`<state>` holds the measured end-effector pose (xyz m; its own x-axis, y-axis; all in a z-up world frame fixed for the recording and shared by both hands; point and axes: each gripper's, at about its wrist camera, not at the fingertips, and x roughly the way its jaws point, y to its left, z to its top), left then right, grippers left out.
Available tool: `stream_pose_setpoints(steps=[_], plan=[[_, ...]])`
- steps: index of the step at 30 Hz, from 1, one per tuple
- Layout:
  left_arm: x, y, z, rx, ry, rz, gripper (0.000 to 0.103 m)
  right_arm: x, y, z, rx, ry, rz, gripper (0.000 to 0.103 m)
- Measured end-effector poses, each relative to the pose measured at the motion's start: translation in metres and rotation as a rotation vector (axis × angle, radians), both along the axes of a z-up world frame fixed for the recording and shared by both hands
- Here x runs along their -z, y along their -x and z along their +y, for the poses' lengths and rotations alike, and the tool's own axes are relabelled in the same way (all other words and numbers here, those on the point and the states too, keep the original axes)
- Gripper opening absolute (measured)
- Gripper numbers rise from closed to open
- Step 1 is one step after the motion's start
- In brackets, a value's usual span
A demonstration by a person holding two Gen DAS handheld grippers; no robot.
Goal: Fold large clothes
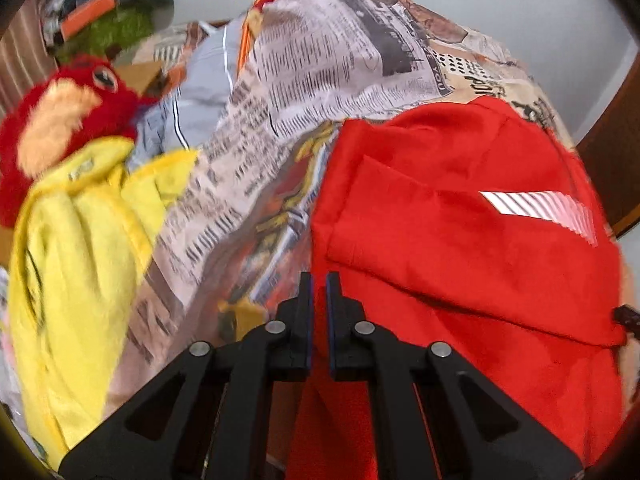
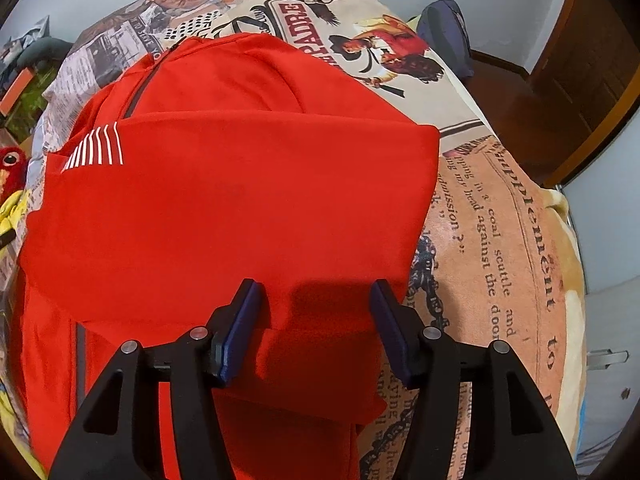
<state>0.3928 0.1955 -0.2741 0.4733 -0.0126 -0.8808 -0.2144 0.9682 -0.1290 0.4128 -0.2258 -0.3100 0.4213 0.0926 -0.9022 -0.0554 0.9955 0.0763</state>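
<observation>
Red jacket lies partly folded on a newspaper-print blanket.

Left wrist view: the left gripper (image 1: 319,280) has its jaws nearly together, pinching the edge of the red jacket (image 1: 460,240), which rests on the blanket (image 1: 320,80); a yellow plush garment (image 1: 80,240) and red stuffed toy (image 1: 52,120) sit to the left. Right wrist view: the right gripper (image 2: 314,292) hangs over the jacket (image 2: 240,200) with jaws spread wide, holding nothing.

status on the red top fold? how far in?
Done: a sleeve is already folded across the red top on the printed bedspread. In hand: the left gripper looks shut on the top's left edge; the right gripper is open over the hem. Left: the remaining folds.
</observation>
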Motion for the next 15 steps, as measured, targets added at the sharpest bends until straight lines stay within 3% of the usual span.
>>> stream_pose_setpoints(steps=[3, 7, 12, 15], plan=[[-0.004, 0.003, 0.002, -0.009, 0.134, 0.0, 0.011, -0.006, 0.003, -0.003, 0.004, -0.033, -0.01, 0.054], [-0.003, -0.007, -0.007, -0.001, 0.279, 0.01, 0.037, -0.015, 0.006, -0.006, 0.009, -0.056, -0.027, 0.054], [0.025, -0.033, -0.013, -0.05, 0.395, 0.074, 0.038, -0.022, 0.011, -0.004, -0.012, -0.031, -0.047, 0.054], [0.046, -0.045, -0.011, -0.112, 0.402, 0.123, 0.038, -0.025, 0.014, -0.003, -0.035, 0.004, -0.055, 0.054]])
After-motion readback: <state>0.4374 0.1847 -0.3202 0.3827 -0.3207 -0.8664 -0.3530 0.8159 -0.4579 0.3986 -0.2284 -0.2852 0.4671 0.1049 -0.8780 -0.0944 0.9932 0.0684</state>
